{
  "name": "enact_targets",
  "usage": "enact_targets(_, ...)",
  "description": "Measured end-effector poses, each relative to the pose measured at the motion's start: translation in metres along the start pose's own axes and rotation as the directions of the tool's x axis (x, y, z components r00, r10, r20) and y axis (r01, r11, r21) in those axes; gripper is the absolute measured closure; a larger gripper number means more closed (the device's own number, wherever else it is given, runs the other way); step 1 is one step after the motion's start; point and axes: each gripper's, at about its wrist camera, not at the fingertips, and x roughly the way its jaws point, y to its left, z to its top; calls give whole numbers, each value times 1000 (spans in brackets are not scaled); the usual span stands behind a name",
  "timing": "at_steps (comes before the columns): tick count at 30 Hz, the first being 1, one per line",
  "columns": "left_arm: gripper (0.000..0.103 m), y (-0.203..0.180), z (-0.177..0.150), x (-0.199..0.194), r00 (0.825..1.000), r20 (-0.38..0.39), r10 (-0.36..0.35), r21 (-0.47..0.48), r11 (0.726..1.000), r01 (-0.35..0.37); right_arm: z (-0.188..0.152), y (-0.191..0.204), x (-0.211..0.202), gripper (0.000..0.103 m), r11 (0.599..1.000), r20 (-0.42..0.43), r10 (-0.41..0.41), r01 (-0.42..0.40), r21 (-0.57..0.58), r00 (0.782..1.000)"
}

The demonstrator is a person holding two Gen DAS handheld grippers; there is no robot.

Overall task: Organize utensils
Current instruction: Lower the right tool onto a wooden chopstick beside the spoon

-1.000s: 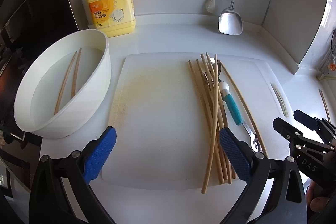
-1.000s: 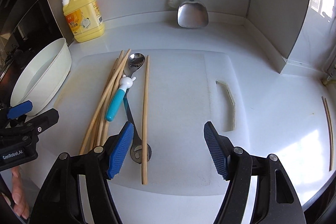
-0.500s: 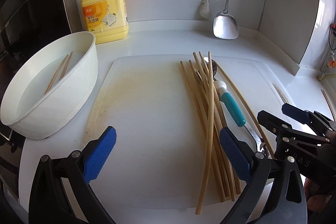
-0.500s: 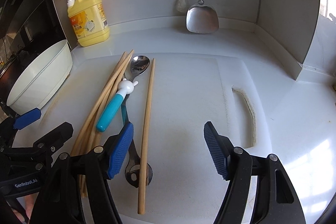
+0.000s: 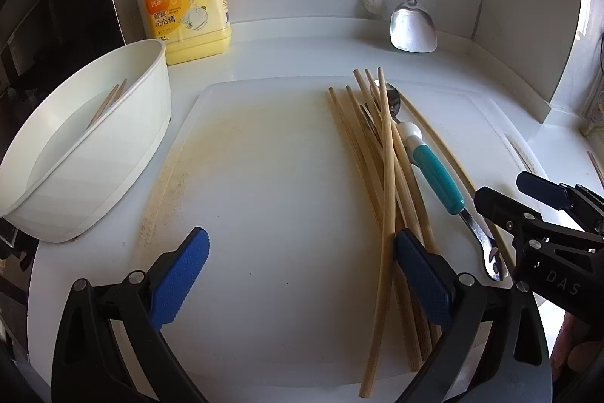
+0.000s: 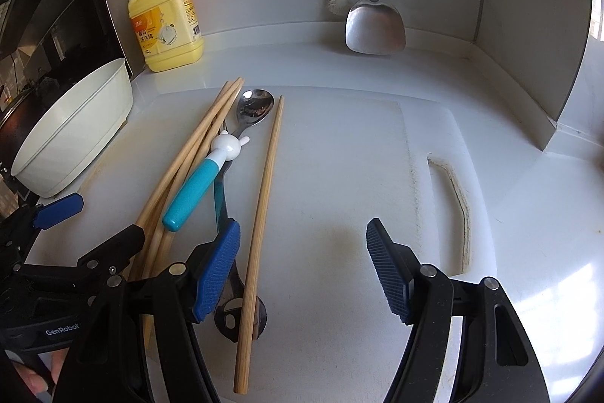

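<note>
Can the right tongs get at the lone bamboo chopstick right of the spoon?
Probably yes: the right tongs are open, and the lone bamboo chopstick lies exposed just inside the left pad, resting over the steel spoon handle's end.

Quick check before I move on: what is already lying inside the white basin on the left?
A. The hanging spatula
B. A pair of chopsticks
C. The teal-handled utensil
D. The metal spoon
B. In the left wrist view two chopsticks lie inside the white basin, while the spoon and teal-handled utensil are on the cutting board.
</note>
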Motion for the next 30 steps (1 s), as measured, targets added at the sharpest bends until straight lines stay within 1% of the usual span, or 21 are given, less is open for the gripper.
enact_targets(7,6,5,3,6,1000,3,2,-12,1000,-2,3,2,5,37,1000,-3,-22,22,-21,1000)
enact_targets(9,6,10,3,9,1000,0,13,-29,999,-13,4,3,6,37,999,-5,-23,23,-26,1000)
enact_targets(11,6,16,0,15,999,-25,28,-47,998,-29,5,2,6,37,999,-5,-28,28,-28,1000)
enact_targets(12,6,20,-1,16,1000,-24,14,-65,998,-16,5,2,6,37,999,-5,-30,30,-27,1000)
enact_targets(13,6,22,-2,17,1000,-23,16,-70,997,-18,5,1,6,37,999,-6,-28,28,-25,1000)
enact_targets(21,8,24,3,21,1000,-22,13,-63,998,-14,11,8,14,37,998,-9,-38,38,-50,999)
enact_targets(23,13,24,6,22,1000,-16,12,-60,998,-13,12,10,15,39,998,-5,-38,38,-55,999)
enact_targets(25,21,24,10,24,1000,-11,7,-52,999,-8,14,11,17,39,997,-3,-36,36,-61,999)
enact_targets(26,23,24,11,25,1000,-10,4,-48,999,-4,15,11,19,39,997,-3,-35,35,-64,999)
enact_targets(28,32,23,14,26,1000,-8,-2,-41,999,1,18,13,21,39,997,-2,-32,32,-70,999)
enact_targets(29,36,23,16,26,1000,-7,-5,-37,999,5,18,13,22,43,997,-1,-31,30,-74,1000)
enact_targets(30,41,22,17,27,1000,-6,-9,-33,999,9,19,15,22,45,996,2,-27,27,-80,1000)
